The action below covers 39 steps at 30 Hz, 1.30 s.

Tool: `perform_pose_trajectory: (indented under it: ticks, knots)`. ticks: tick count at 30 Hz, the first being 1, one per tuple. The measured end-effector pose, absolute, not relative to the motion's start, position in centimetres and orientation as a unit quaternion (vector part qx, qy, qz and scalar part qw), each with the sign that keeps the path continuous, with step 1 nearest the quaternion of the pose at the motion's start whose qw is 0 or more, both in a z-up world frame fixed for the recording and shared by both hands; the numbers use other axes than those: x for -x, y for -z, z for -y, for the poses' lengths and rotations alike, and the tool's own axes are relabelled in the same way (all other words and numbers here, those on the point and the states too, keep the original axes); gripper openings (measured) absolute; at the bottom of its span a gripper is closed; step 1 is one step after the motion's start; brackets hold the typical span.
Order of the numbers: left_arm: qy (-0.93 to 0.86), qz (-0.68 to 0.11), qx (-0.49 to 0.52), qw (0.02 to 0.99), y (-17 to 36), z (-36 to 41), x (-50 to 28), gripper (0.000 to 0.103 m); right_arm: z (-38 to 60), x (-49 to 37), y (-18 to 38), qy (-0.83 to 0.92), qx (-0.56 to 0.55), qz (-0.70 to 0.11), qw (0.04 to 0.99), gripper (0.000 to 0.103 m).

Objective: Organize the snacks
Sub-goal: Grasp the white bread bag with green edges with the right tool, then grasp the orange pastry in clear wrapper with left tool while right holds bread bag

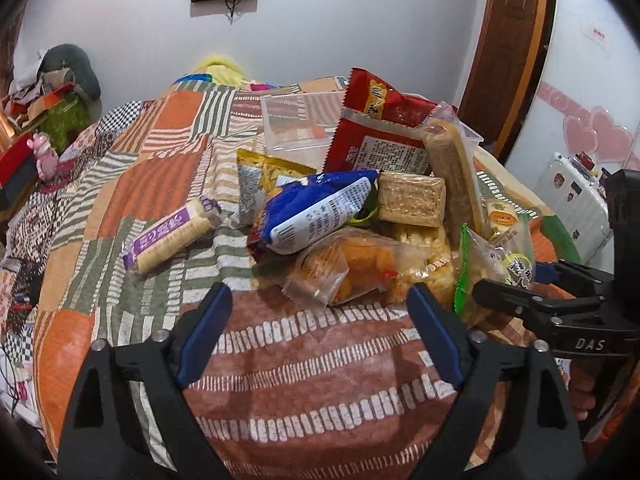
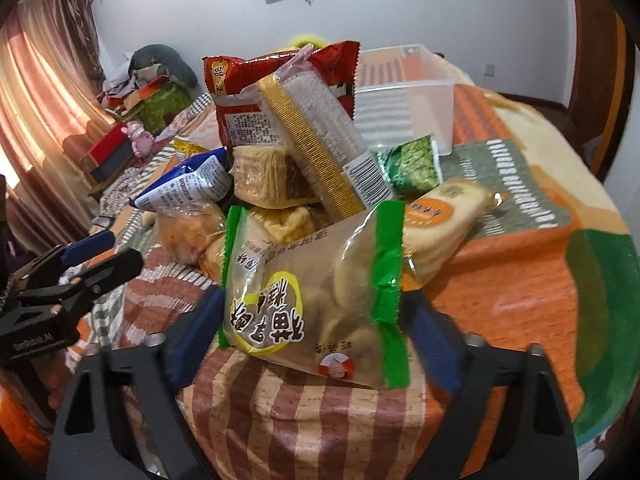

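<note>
Your left claw [image 1: 320,304] is released, its blue-padded fingers [image 1: 206,328] spread wide over the striped quilt [image 1: 312,400], with nothing between them. It hovers just short of the snack pile, nearest an orange pack [image 1: 348,272] in clear wrap at the pile's front edge.

Your right claw [image 2: 316,320] has its fingers either side of the green-edged bag [image 2: 316,304], the one with bold black characters on a yellow patch. The bag fills the gap between the pads, but you cannot tell from either view whether they actually press on it. From the left wrist view that claw [image 1: 516,296] comes in from the right, its tips at the same green-edged bag [image 1: 496,268].

The pile sits on the bed. A blue bag [image 1: 320,212] lies on top toward the left, with a red bag [image 1: 380,124] standing tilted behind it. A square biscuit pack [image 1: 412,198] sits in the middle, and a long tan stick pack [image 1: 452,172] leans upright beside it. A gold-striped pack [image 2: 320,140] leans across the centre in the right wrist view, with a green pea bag [image 2: 412,164] and a pale cracker pack [image 2: 440,228] to its right.

A purple-labelled roll [image 1: 172,234] lies alone on the quilt, left of the pile. A clear bin [image 1: 300,120] stands behind the pile, touching the red bag.
</note>
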State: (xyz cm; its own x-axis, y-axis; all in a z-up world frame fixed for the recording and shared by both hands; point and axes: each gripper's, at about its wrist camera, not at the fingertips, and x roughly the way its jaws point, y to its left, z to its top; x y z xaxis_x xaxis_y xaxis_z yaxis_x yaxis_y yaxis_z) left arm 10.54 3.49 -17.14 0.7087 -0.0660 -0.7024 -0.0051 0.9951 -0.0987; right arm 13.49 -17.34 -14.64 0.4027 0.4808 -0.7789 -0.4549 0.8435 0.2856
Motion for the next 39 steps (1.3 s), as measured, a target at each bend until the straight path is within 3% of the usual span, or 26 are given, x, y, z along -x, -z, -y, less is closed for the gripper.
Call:
perform_pose_trajectory:
  ticks: [7, 17, 31, 34, 35, 37, 39]
  knots:
    - [0.025, -0.396, 0.081, 0.914, 17.6, -3.3, -13.1, 0.094, 19.9, -13.1, 13.8, -0.283, -0.026, -0.455, 0.844, 0.056]
    - [0.004, -0.418, 0.098, 0.903, 18.6, -2.3, -16.1, 0.101, 22.3, -13.2, 12.7, -0.26, -0.034, -0.427, 0.865, 0.055]
    - [0.011, -0.444, 0.133, 0.886, 20.6, -2.7, -19.3, 0.101, 21.8, -13.6, 12.9, -0.256, -0.048, -0.434, 0.862, 0.055]
    - [0.011, -0.432, 0.126, 0.893, 20.5, -2.7, -19.1, 0.089, 21.7, -13.5, 12.8, -0.255, -0.049, -0.435, 0.862, 0.055]
    - [0.01, -0.425, 0.115, 0.898, 20.2, -2.5, -18.8, 0.075, 21.8, -13.6, 12.8, -0.255, -0.048, -0.435, 0.862, 0.055]
    - [0.001, -0.417, 0.077, 0.906, 19.8, -1.8, -18.4, 0.059, 21.8, -13.6, 12.7, -0.253, -0.047, -0.434, 0.864, 0.055]
    - [-0.004, -0.415, 0.043, 0.909, 19.9, -1.2, -18.2, 0.052, 21.9, -13.6, 12.6, -0.251, -0.046, -0.432, 0.865, 0.055]
